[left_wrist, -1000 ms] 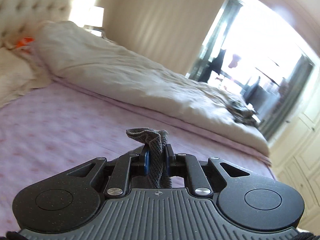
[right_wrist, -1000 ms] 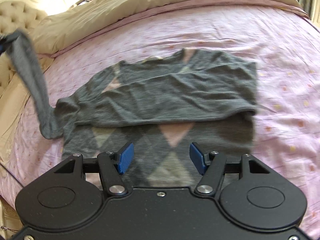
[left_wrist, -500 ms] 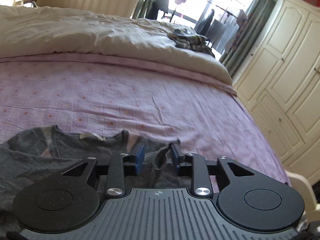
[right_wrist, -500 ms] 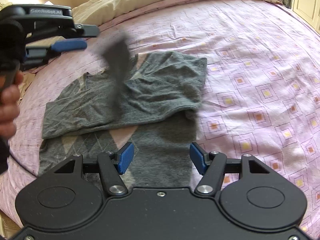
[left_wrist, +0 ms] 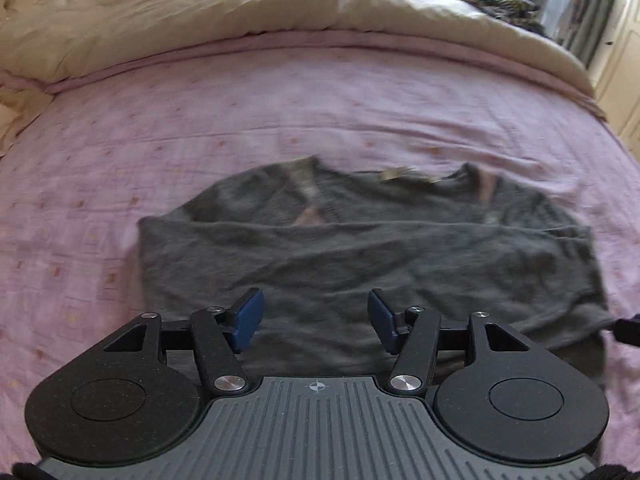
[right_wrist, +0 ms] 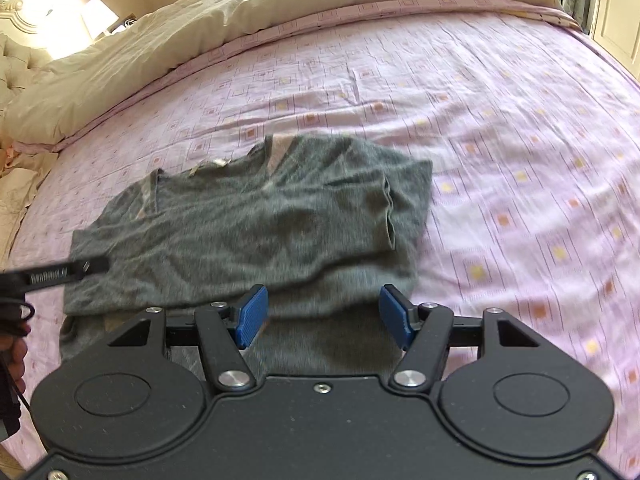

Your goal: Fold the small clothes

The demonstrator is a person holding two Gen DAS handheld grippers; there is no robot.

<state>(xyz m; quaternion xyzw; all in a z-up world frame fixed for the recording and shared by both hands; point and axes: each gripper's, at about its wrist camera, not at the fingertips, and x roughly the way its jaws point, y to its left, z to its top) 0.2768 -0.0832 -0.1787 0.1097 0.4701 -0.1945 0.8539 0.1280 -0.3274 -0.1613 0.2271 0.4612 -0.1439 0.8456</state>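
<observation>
- A grey sweater [left_wrist: 360, 248] is laid flat on the pink patterned bedsheet [left_wrist: 120, 160], its neckline turned toward the far side of the bed.
- Both sleeves are seen folded in across the body, one cuff [right_wrist: 388, 212] lying near the sweater's right edge.
- The left gripper [left_wrist: 314, 318] is held above the sweater's lower part with its blue pads spread wide; nothing is gripped.
- The right gripper [right_wrist: 322, 316] is likewise held wide apart over the hem area, with nothing between its pads.
- A rumpled cream duvet [right_wrist: 240, 20] is piled along the far side of the bed.
- Dark patterned clothing [left_wrist: 500, 6] is seen lying on the duvet's far end.
</observation>
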